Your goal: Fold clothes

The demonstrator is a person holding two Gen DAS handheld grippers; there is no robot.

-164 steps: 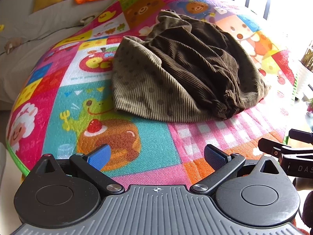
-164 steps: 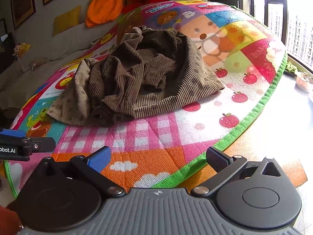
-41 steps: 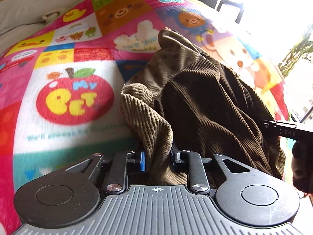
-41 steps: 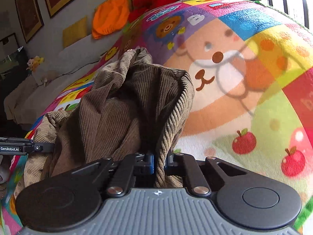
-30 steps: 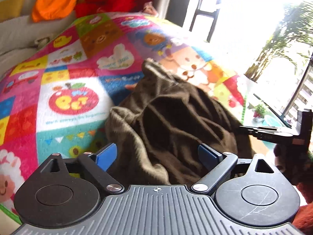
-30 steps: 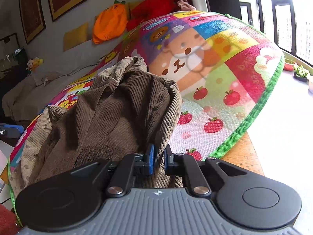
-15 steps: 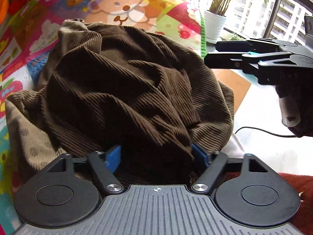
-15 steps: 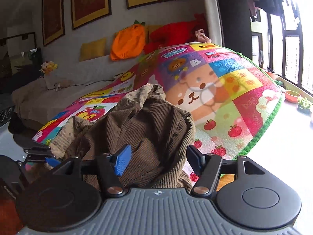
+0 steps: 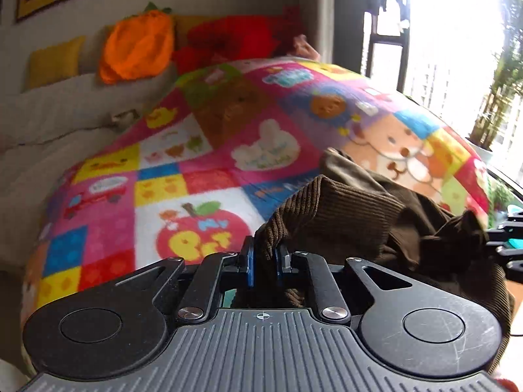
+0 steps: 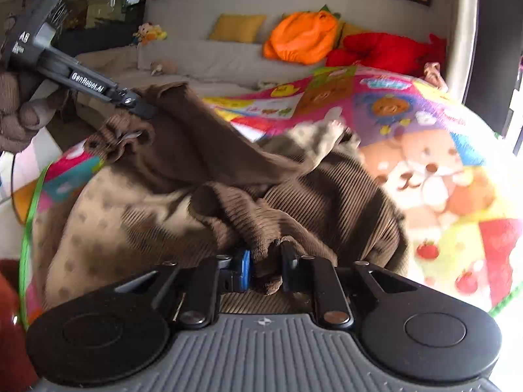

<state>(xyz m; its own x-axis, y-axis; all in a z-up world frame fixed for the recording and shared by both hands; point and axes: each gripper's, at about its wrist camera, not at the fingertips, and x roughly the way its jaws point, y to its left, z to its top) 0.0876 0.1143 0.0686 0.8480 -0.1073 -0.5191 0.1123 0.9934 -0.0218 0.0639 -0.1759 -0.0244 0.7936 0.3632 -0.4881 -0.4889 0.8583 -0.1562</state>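
Two fresh grips on the brown corduroy garment (image 9: 359,215), taken only a moment after both sets of jaws stood wide open.

Left gripper (image 9: 264,258): closing on a ribbed fold, cloth pinched between the blue pads, no gap to be seen.
Right gripper (image 10: 264,261): likewise closing, a bunched edge of the same cloth pinched between the pads.

From the right wrist view: left-side hold raised well above the colourful mat (image 10: 408,124), close to a gathered hem or cuff with eyelets. Sheet of darker cloth drawn taut from there down into the heap. Rest of the garment slumped on the near part of the mat, lighter dotted side showing at the left. Neither spread nor flat.

Against a second back: right side then clamped on a far fold, left side open. Half a second back: both open around the heap. Now re-gripped at new points, with the left end already lifted.

Reads as a re-grasp to find edges, probably for shaking out or laying flat. No fold made yet; task judged to be at an early stage.

Next move, as judgement: draw the two holds apart and lift, so as to show the shape. Risk: several layers caught in one bite, hence a twisted spread. Cannot tell which part of the garment sits in the right-side hold.
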